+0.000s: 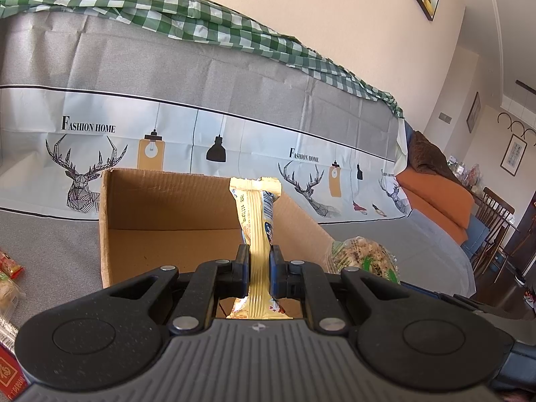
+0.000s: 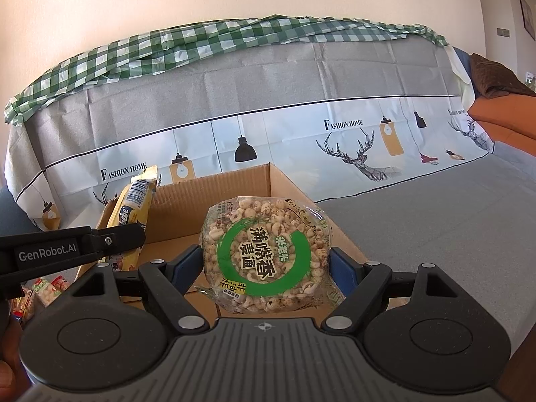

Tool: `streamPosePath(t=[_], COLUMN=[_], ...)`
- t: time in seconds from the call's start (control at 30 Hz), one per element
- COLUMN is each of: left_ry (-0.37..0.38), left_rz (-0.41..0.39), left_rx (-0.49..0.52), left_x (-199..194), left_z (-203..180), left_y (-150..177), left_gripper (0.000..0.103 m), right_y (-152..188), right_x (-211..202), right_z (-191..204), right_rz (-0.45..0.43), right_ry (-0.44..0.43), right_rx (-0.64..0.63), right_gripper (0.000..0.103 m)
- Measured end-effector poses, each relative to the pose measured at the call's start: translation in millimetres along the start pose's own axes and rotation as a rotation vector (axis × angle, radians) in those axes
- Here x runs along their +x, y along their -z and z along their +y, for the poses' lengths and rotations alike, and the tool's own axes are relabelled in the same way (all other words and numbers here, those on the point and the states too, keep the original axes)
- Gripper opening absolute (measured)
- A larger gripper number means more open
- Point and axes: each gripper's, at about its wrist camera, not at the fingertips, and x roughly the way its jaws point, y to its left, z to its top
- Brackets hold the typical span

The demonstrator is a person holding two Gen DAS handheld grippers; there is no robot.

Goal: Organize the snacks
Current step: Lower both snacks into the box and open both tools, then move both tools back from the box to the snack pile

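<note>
Left tool (image 1: 259, 261): jaws nearly together, pinching a yellow snack bar (image 1: 258, 221) across its narrow middle. The bar stands upright between the pads, its crimped top end above the fingers and its lower end back toward the tool body. It hangs over the front edge of the open cardboard box (image 1: 167, 207), whose interior shows bare brown board.

Right tool (image 2: 266, 263): jaws spread wide, one blue pad on each side of a round pack of puffed grain snack (image 2: 264, 254) with a green ring label. The pads appear to meet the wrapper on both sides, so the pack is gripped. It is held above the right front part of the same box (image 2: 234, 184).

In the right wrist view the left tool (image 2: 110, 239) enters from the left with the yellow bar (image 2: 134, 201) tilted, just beside the box's left wall.

Box sits on a grey printed cloth (image 1: 50, 234) covering a sofa. More small snack packets (image 1: 10, 278) lie on the cloth left of the box. A green checked cloth (image 1: 167, 10) is draped along the sofa back.
</note>
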Motion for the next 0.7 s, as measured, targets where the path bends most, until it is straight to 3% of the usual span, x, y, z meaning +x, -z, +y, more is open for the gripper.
streamPosePath(t=[0.07, 0.17, 0.4, 0.7], left_ry=[0.012, 0.017, -0.021, -0.069], left_rz=[0.01, 0.017, -0.005, -0.096], left_rx=[-0.009, -0.011, -0.007, 0.037], left_x=[0.8, 0.7, -6.7, -36.3], left_z=[1.0, 1.9, 7.4, 21.0], left_y=[-0.5, -0.8, -2.3, -5.5], left_gripper=[0.016, 0.037, 0.037, 0.036], right_y=[0.3, 0.6, 1.3, 2.7], right_x=[0.6, 2.3, 0.7, -5.6], right_z=[-0.5, 1.3, 9.1, 28.1], right_rz=[0.005, 0.018, 0.017, 0.001], right_ry=[-0.005, -0.015, -0.017, -0.03], right_rx=[0.002, -0.003, -0.014, -0.044], right_gripper=[0.083, 0.083, 0.086, 0.085])
